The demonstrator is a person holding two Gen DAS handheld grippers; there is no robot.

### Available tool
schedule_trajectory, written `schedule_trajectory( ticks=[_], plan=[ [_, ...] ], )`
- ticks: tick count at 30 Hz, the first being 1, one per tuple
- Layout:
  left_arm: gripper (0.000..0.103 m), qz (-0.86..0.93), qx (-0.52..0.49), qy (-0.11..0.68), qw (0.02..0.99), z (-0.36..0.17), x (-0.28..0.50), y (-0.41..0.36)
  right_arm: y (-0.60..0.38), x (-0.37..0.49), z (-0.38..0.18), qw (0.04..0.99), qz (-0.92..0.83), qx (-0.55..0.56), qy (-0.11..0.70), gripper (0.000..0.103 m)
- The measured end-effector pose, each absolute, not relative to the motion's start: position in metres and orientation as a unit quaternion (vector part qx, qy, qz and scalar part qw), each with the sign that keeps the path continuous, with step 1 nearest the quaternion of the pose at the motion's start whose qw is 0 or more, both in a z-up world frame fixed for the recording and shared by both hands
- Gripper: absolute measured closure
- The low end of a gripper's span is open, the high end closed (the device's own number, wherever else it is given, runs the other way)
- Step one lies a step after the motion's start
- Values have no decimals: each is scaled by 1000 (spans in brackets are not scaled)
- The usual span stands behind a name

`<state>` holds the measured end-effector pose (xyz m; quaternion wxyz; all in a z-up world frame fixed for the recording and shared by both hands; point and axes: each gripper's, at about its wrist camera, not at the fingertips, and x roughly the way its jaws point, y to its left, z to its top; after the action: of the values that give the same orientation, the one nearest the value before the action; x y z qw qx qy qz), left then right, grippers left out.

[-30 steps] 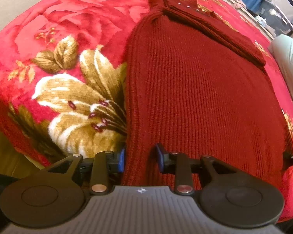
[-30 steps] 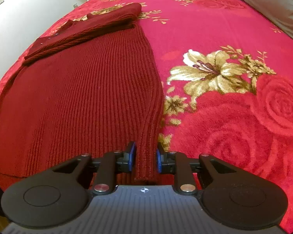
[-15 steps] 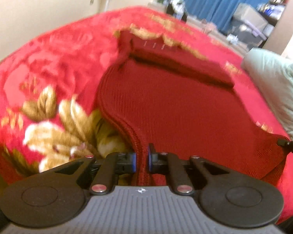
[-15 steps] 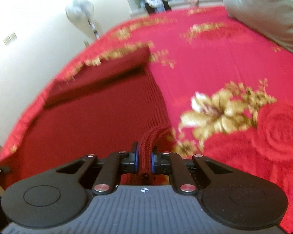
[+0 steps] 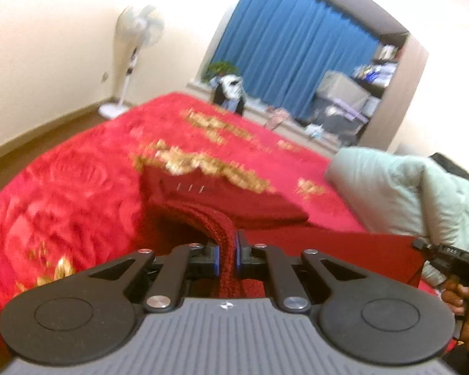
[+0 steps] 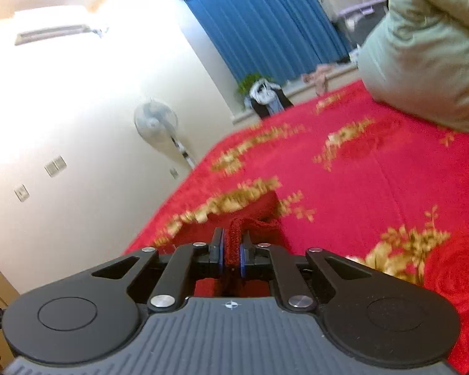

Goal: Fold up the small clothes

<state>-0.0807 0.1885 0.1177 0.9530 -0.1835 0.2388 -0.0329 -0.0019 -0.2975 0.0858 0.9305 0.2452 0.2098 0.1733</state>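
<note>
A: What's changing between the 2 tools?

B: Both are lifting. The left tool [image 5: 226, 250] is pinching the hem of the red sweater [image 5: 222, 206], and the right tool [image 6: 231, 254] is pinching the opposite hem corner, pads pressed onto knit.

A: And 1 second ago?

B: Then the sweater was lying flat on the bed [image 5: 78, 172] ahead of both tools, with the left one spread around the hem. Now the hem is hanging raised, and the folded sleeves are sitting just ahead of the pads.

A: Meaning?

B: I'm judging the bottom half is travelling forward toward the collar for the final fold.
</note>
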Motion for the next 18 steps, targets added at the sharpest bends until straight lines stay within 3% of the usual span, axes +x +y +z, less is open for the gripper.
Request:
schedule_trajectory(
  ticks=[10,14,18],
  plan=[
    [94,-151,-225,150,951,207,-152,206,-361,-80,136,930,193,308,61,96],
    [93,-102,-230,190,949,177,-117,220,-364,-63,137,940,188,279,50,95],
    [93,-46,-259,280,923,106,-37,242,-338,20,105,941,165,247,163,95]
  ],
)
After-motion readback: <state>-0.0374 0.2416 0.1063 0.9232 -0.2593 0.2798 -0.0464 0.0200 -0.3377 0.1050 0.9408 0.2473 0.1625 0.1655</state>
